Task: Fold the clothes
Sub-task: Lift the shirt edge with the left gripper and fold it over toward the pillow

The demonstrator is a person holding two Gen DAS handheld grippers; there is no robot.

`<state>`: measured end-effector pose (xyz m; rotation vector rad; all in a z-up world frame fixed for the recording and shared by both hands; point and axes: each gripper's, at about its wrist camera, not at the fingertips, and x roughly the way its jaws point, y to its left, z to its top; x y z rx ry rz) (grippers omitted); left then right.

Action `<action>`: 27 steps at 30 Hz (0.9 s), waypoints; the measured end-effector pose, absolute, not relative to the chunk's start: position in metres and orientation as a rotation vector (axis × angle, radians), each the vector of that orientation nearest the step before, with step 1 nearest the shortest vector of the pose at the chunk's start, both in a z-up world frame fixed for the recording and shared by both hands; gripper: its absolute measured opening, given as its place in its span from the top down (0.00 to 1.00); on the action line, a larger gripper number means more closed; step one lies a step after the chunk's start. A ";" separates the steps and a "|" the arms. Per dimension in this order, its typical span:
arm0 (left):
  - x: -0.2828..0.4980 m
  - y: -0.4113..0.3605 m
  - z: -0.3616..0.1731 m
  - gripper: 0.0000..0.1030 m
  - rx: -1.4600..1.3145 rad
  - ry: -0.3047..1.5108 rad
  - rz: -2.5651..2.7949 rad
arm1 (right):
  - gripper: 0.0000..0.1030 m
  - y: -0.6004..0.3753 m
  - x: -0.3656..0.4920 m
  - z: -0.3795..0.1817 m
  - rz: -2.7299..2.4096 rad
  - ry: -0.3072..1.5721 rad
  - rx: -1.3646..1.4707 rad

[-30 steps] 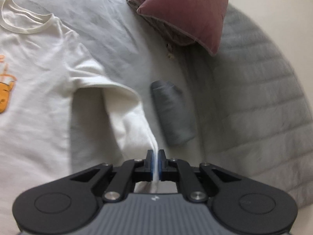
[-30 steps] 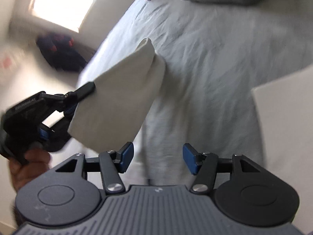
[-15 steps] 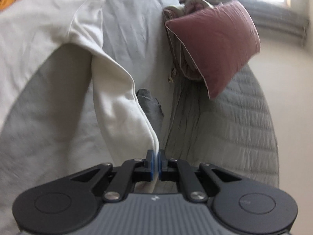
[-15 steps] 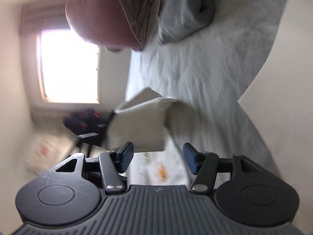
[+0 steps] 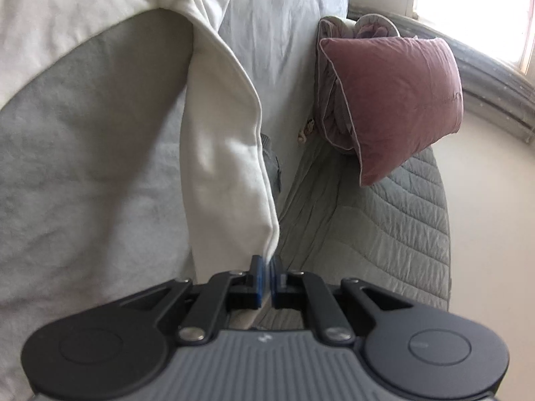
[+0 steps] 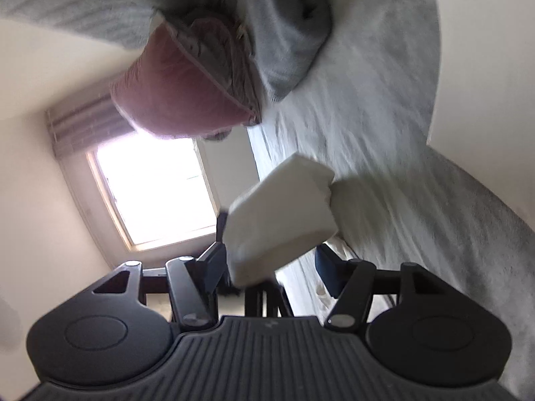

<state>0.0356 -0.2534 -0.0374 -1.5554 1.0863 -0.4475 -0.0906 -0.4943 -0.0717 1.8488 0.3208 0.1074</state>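
Your left tongs [image 5: 266, 275] pinch one cream cotton T-shirt sleeve [image 5: 227, 167]; your right tongs [image 6: 267, 267], opening, grip nothing; one pink cushion [image 5: 398, 100] lies far right on the bed [image 5: 83, 173].

Bed: pale grey wrinkled sheet [image 5: 287, 16] — grey quilted blanket [image 5: 384, 207] at its edge
Pillow: dusty-pink plump cushion [image 5: 398, 100]
Window: bright rectangular pane [image 6: 157, 190] — daylight glare
Walls: plain cream wall [image 6: 40, 180]

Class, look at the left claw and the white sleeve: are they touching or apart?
Touching. The left wrist view shows the left claw shut on the white sleeve, the cuff edge pinched between the blue pads, with no gap visible.
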 end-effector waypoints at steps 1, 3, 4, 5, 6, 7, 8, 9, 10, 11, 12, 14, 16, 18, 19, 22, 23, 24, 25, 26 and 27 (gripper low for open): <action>0.036 -0.253 -0.039 0.96 -1.559 1.091 -0.456 | 0.40 -0.496 -0.092 -0.071 0.101 0.312 1.849; 0.036 -0.252 -0.043 0.96 -1.540 1.105 -0.469 | 0.73 -0.502 -0.093 -0.068 0.084 0.303 1.821; 0.037 -0.251 -0.044 0.96 -1.506 1.107 -0.470 | 0.85 -0.506 -0.093 -0.065 0.073 0.303 1.791; 0.037 -0.250 -0.046 0.96 -1.472 1.109 -0.471 | 0.87 -0.511 -0.095 -0.059 0.046 0.311 1.740; 0.037 -0.249 -0.047 0.96 -1.437 1.110 -0.472 | 0.87 -0.516 -0.098 -0.052 0.017 0.320 1.684; 0.036 -0.248 -0.050 0.96 -1.407 1.115 -0.472 | 0.88 -0.520 -0.094 -0.045 -0.014 0.338 1.615; 0.035 -0.247 -0.053 0.96 -1.377 1.121 -0.472 | 0.88 -0.525 -0.089 -0.037 -0.044 0.358 1.543; 0.034 -0.246 -0.057 0.96 -1.347 1.130 -0.469 | 0.88 -0.528 -0.086 -0.031 -0.069 0.379 1.474; 0.034 -0.246 -0.060 0.96 -1.308 1.142 -0.467 | 0.89 -0.531 -0.083 -0.023 -0.089 0.405 1.386; 0.035 -0.247 -0.062 0.97 -1.252 1.152 -0.463 | 0.89 -0.534 -0.078 -0.015 -0.108 0.431 1.295; 0.036 -0.249 -0.065 0.97 -1.194 1.162 -0.458 | 0.89 -0.535 -0.072 -0.007 -0.124 0.459 1.193; 0.042 -0.251 -0.069 0.97 -1.084 1.194 -0.469 | 0.90 -0.536 -0.060 0.008 -0.157 0.516 0.977; 0.050 -0.252 -0.069 0.97 -0.967 1.210 -0.491 | 0.90 -0.533 -0.048 0.017 -0.206 0.569 0.771; 0.058 -0.251 -0.061 0.97 -0.821 1.194 -0.526 | 0.90 -0.535 -0.038 0.020 -0.248 0.598 0.608; 0.063 -0.249 -0.055 0.97 -0.739 1.173 -0.541 | 0.90 -0.536 -0.033 0.020 -0.265 0.610 0.542; 0.082 -0.239 -0.033 0.95 -0.527 1.089 -0.570 | 0.90 -0.539 -0.014 0.019 -0.270 0.624 0.402; 0.089 -0.234 -0.028 0.94 -0.469 1.062 -0.571 | 0.90 -0.539 -0.009 0.019 -0.265 0.624 0.360; 0.098 -0.229 -0.021 0.90 -0.398 1.034 -0.567 | 0.90 -0.537 -0.005 0.021 -0.261 0.622 0.315; 0.108 -0.225 -0.015 0.87 -0.333 1.008 -0.558 | 0.90 -0.534 -0.006 0.023 -0.255 0.617 0.266; 0.120 -0.221 -0.013 0.81 -0.267 0.978 -0.534 | 0.90 -0.533 -0.003 0.024 -0.250 0.611 0.217; 0.132 -0.216 -0.011 0.73 -0.200 0.947 -0.508 | 0.90 -0.533 0.001 0.024 -0.244 0.604 0.168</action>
